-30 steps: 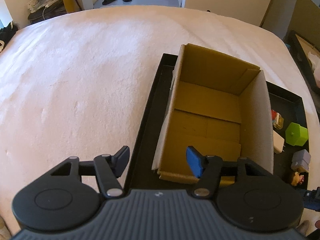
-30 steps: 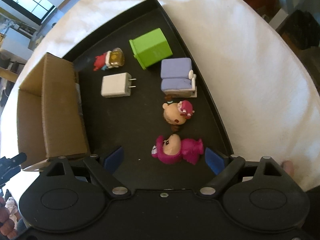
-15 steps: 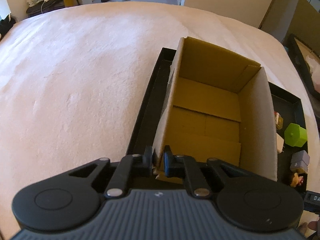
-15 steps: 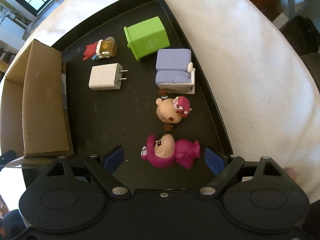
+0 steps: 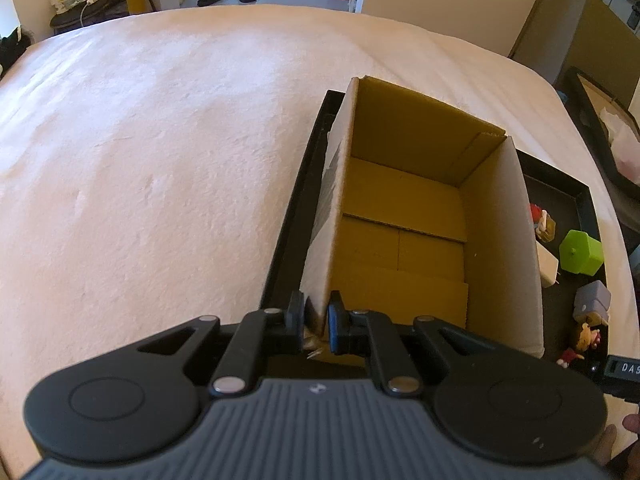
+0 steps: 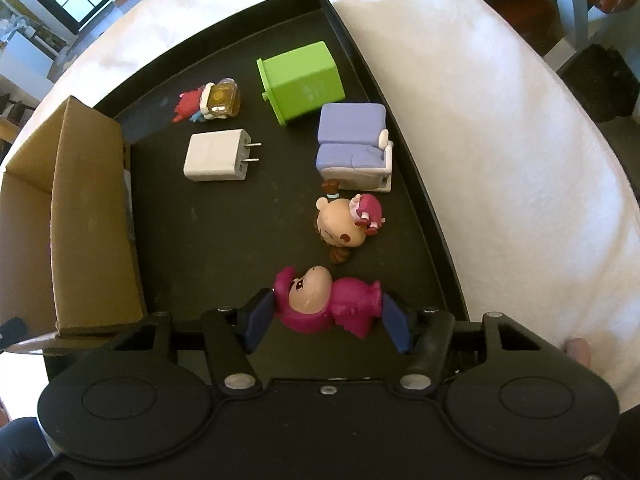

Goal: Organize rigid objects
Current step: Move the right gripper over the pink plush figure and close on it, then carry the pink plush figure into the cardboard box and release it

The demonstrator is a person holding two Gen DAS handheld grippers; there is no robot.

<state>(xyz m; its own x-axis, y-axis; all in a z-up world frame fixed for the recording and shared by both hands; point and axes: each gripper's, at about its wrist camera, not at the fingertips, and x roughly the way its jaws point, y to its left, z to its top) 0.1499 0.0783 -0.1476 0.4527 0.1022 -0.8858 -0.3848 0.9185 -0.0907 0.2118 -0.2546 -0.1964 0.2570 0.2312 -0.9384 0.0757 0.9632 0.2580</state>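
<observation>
Since a second ago, right gripper (image 6: 326, 318) narrowed around the magenta figure (image 6: 324, 304), maybe touching; left gripper (image 5: 314, 322) pinches the cardboard box (image 5: 496, 240) near corner.

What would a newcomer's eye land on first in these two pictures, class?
Probably the magenta doll, lying at the near end of the black tray between the right gripper jaws. Next, the cardboard box, standing open on the tray's left side, its near corner pinched by the left gripper.
</observation>
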